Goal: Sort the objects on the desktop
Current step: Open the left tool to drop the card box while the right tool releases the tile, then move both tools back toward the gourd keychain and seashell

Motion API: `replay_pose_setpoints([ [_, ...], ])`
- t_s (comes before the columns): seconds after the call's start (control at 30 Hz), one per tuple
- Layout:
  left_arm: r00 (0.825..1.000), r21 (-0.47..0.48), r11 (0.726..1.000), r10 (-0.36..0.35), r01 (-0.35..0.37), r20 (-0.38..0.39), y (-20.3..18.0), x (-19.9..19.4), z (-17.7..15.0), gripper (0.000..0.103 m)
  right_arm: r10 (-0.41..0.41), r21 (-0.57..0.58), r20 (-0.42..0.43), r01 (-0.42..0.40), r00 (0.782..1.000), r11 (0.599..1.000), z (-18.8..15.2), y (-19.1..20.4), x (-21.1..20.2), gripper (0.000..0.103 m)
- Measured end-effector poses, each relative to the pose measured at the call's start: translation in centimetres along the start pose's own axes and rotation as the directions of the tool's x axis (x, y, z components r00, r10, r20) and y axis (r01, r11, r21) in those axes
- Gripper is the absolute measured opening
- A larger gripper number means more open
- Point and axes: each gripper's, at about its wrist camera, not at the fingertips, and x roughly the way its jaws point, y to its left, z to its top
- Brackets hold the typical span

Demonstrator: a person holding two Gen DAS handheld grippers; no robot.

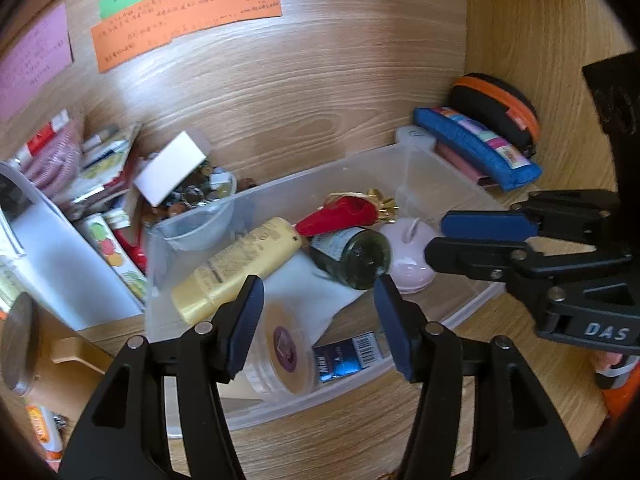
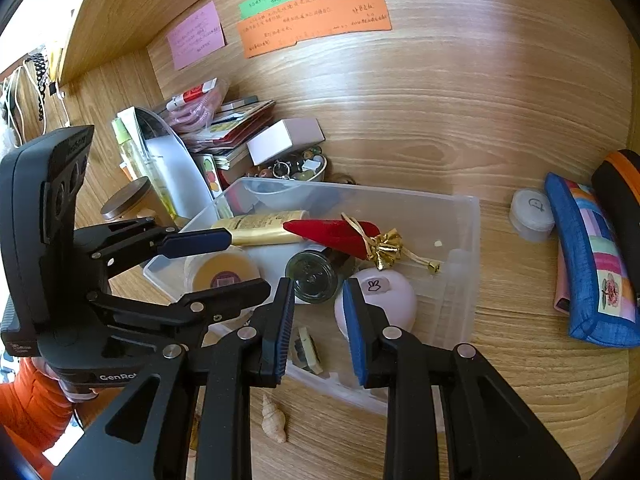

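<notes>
Clear bin part-filled; both grippers empty above it

Clear plastic bin (image 1: 416, 160) sits on the wooden desk, directly ahead of and below both grippers. Left gripper (image 1: 320, 320) hangs over the bin's near end, jaws part open, nothing between them; a round yellow-lidded tub (image 1: 286, 350) lies just beyond its tips. Right gripper (image 2: 318, 322) hangs over the bin's near wall, jaws nearly closed with a narrow gap, holding nothing; a pale pink round case (image 2: 380, 300) lies just past its right finger.

Judged step: between placements, the tub most likely just set down, next item to be chosen.

Next move calls for lifting clear of the bin wall and reaching an item outside it. Nearest to the right gripper is a shell (image 2: 274, 420), on the desk beneath its left finger; it is small and needs a low, narrow pinch.

Count in bin: one yellow tube (image 1: 236, 264), one dark jar (image 1: 352, 256), one red ornament (image 2: 336, 234), one tub, one pink case, one blue packet (image 1: 348, 356). Outside: one shell, one blue pouch (image 2: 592, 264), one small white pot (image 2: 532, 214).
</notes>
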Motion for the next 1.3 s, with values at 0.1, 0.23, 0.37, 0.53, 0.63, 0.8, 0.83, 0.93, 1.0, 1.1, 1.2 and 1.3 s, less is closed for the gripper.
replay_pose_setpoints([
  [0.1,1.000,0.006,1.000,0.010,-0.010,0.006,-0.3,-0.3,-0.1,0.068,-0.005,-0.001,0.012,0.005,1.000,1.000,0.0,0.0,-0.3,0.030],
  [0.23,0.998,0.014,0.998,0.061,-0.061,0.025,-0.3,-1.2,-0.2,0.077,-0.034,-0.005,0.046,0.035,0.998,0.999,0.0,0.1,-0.8,0.049],
  [0.37,0.993,-0.013,0.994,0.111,-0.111,0.030,0.5,-1.9,-0.3,0.089,-0.037,-0.005,0.058,0.037,0.998,0.999,0.1,0.2,-1.0,0.051],
  [0.53,0.984,-0.042,0.983,0.179,-0.178,0.026,1.5,-2.9,-0.6,0.092,-0.034,-0.009,0.048,0.035,0.998,0.999,0.1,0.4,-1.0,0.052],
  [0.63,0.975,-0.054,0.975,0.219,-0.218,0.026,2.1,-3.5,-1.0,0.099,-0.045,-0.025,0.060,0.046,0.997,0.999,0.1,1.0,-1.7,0.067],
  [0.8,0.973,-0.086,0.970,0.229,-0.226,0.032,2.9,-4.9,-1.6,0.099,-0.076,-0.068,0.112,0.084,0.991,0.994,0.2,2.6,-3.5,0.079],
  [0.83,0.973,-0.089,0.970,0.230,-0.227,0.032,2.9,-5.2,-1.8,0.099,-0.078,-0.073,0.118,0.087,0.990,0.993,0.2,2.9,-3.9,0.079],
  [0.93,0.974,-0.098,0.970,0.225,-0.221,0.031,2.8,-6.0,-2.2,0.099,-0.086,-0.077,0.128,0.096,0.988,0.992,0.0,3.3,-4.9,0.079],
  [1.0,0.977,-0.102,0.974,0.209,-0.204,0.033,2.5,-6.6,-2.6,0.099,-0.087,-0.077,0.130,0.098,0.988,0.992,-0.2,3.5,-5.4,0.079],
  [1.1,0.978,-0.104,0.974,0.205,-0.199,0.042,1.9,-7.6,-3.3,0.100,-0.079,-0.078,0.132,0.090,0.988,0.993,-0.7,3.9,-6.3,0.079],
  [1.2,0.983,-0.113,0.978,0.181,-0.175,0.042,1.4,-8.4,-4.2,0.101,-0.077,-0.079,0.136,0.088,0.988,0.993,-1.2,4.4,-7.1,0.079],
  [1.3,0.988,-0.105,0.983,0.152,-0.149,0.025,0.6,-8.6,-5.1,0.101,-0.077,-0.079,0.141,0.089,0.987,0.993,-1.7,4.8,-7.8,0.079],
])
